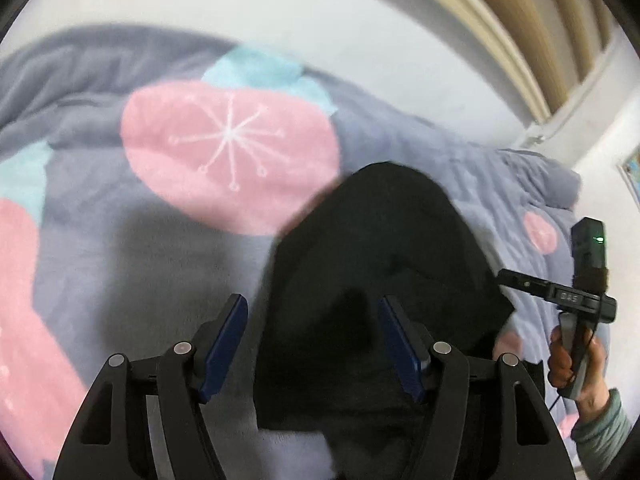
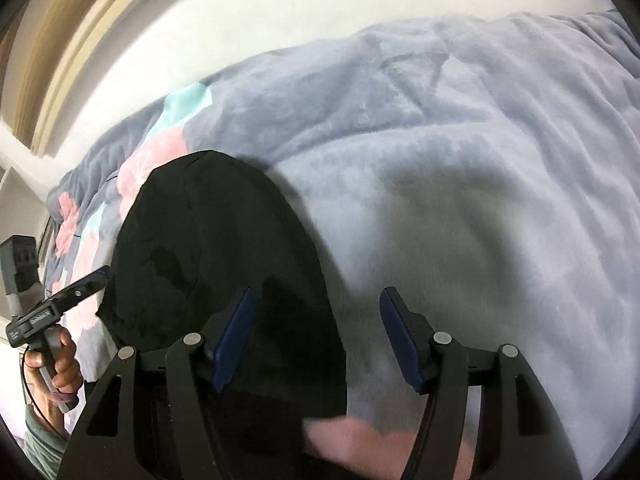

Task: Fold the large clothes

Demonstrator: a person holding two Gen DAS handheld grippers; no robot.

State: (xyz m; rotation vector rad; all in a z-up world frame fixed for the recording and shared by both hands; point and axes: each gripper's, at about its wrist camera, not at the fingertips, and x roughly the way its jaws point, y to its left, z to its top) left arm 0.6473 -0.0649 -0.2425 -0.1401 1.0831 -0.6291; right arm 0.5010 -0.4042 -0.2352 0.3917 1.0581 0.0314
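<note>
A black garment (image 1: 372,280) lies folded into a narrow strip on the bed; it also shows in the right wrist view (image 2: 216,264). My left gripper (image 1: 314,348) is open above its near end, the left pad (image 1: 224,348) over the blanket and the right pad (image 1: 400,352) over the garment. My right gripper (image 2: 318,340) is open, its left pad (image 2: 234,340) over the garment's right edge and its right pad (image 2: 402,340) over bare blanket. Neither holds anything. Each gripper also shows in the other's view, hand-held: the right one (image 1: 516,280), the left one (image 2: 90,280).
A grey fleece blanket (image 1: 120,248) with pink and teal patches covers the bed, also in the right wrist view (image 2: 460,168). A white wall (image 1: 280,4) and beige curtain (image 1: 520,20) stand behind the bed.
</note>
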